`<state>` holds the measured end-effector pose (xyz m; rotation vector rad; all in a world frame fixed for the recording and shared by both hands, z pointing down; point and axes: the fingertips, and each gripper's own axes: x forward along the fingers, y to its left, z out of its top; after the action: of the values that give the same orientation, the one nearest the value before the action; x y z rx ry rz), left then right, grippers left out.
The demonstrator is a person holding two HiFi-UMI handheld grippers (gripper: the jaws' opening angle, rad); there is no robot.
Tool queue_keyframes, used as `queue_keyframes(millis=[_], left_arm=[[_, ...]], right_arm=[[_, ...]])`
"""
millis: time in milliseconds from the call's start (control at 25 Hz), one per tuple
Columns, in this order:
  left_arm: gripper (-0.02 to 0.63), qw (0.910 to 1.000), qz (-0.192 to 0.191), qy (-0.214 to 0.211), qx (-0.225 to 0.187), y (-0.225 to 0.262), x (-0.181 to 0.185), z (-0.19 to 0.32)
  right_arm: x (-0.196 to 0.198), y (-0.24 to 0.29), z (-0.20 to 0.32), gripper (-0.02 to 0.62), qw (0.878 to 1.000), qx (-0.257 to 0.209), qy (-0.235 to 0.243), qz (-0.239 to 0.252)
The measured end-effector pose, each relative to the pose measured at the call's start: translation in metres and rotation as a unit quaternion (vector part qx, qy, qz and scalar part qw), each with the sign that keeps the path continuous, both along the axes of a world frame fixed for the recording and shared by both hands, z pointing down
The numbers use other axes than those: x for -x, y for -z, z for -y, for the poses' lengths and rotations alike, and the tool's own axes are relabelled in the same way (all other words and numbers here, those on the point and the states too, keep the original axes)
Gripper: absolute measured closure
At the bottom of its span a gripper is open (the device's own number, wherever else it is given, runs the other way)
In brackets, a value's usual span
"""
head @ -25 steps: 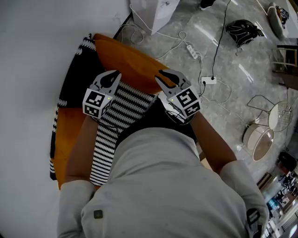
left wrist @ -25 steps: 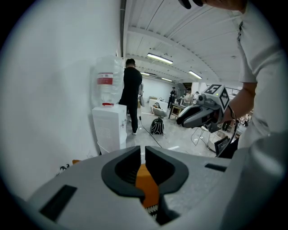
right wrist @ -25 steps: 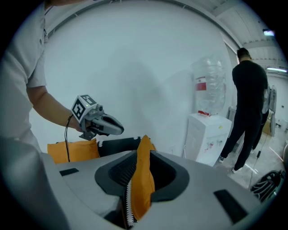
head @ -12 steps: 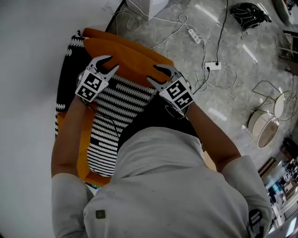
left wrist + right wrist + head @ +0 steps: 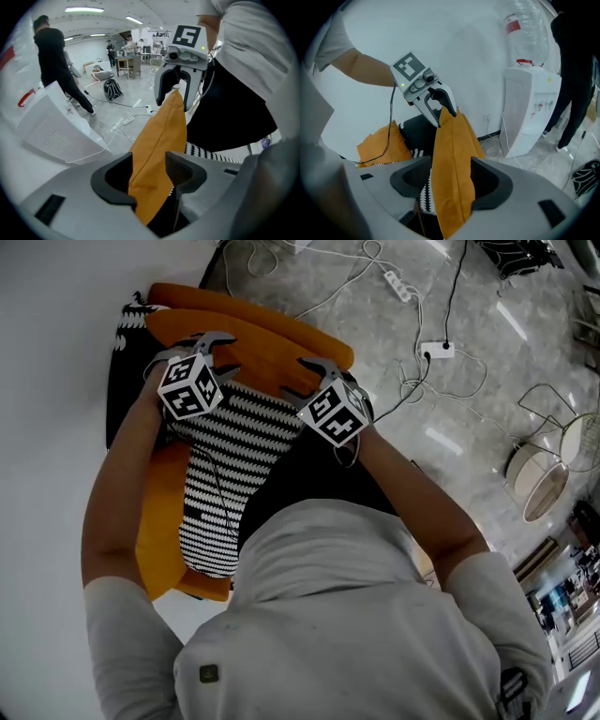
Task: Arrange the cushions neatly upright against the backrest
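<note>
— White wall [image 5: 56, 381] on one side, grey floor [image 5: 469, 409] strewn with cables [image 5: 412, 381] on the other. What sits in your jaws?

— An orange cushion [image 5: 253, 345], in both pairs. My left gripper [image 5: 149, 174] has just been opening. Its jaws stand apart, and the cushion's upper edge runs between them, unclamped. My right gripper [image 5: 451, 180] has just been opening too, jaws wide, with the same edge in the gap.

— One at each end?

— Yes, each near a top corner, facing the other along the seam. The cushion stands on edge.

— What's around it?

— Just behind it is a second orange cushion [image 5: 220, 298]. On my side, a black-and-white striped cushion [image 5: 225, 460] lies against it and runs back toward my body. A third orange cushion [image 5: 155, 521] lies left of the stripes, and black fabric with white zigzag edging [image 5: 122, 362] sits by the wall. Farther off, a white appliance [image 5: 529, 112] stands on the floor, and a person in black [image 5: 51, 51] stands beyond it.
</note>
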<state>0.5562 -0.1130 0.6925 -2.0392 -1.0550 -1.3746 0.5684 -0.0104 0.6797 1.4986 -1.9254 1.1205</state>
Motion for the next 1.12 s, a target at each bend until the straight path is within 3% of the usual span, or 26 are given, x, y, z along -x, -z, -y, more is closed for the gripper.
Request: queue_keyframes(millis=[400,600,920,1120], left_arm=[[0.360,0.9933,0.066,-0.088,-0.035,-0.047,0.006,-0.006],[0.381,0.9909,0.088,-0.096,-0.034,-0.059,0.012,-0.005],[0.544,0.9929,0.085,-0.078,-0.027,-0.051,0.016,-0.005],[0.574,0.9935,0.091,-0.065,-0.022,-0.043,0.028,-0.007]], right_arm=[[0.010,-0.056,0.003,0.316,0.997,0.069,0.031,0.004],[0.016,-0.071,0.007,0.319,0.994,0.097,0.048,0.003],[0.020,-0.064,0.009,0.509,0.995,0.084,0.061,-0.003],[0.031,-0.055,0.007,0.546,0.994,0.077,0.073,-0.007]])
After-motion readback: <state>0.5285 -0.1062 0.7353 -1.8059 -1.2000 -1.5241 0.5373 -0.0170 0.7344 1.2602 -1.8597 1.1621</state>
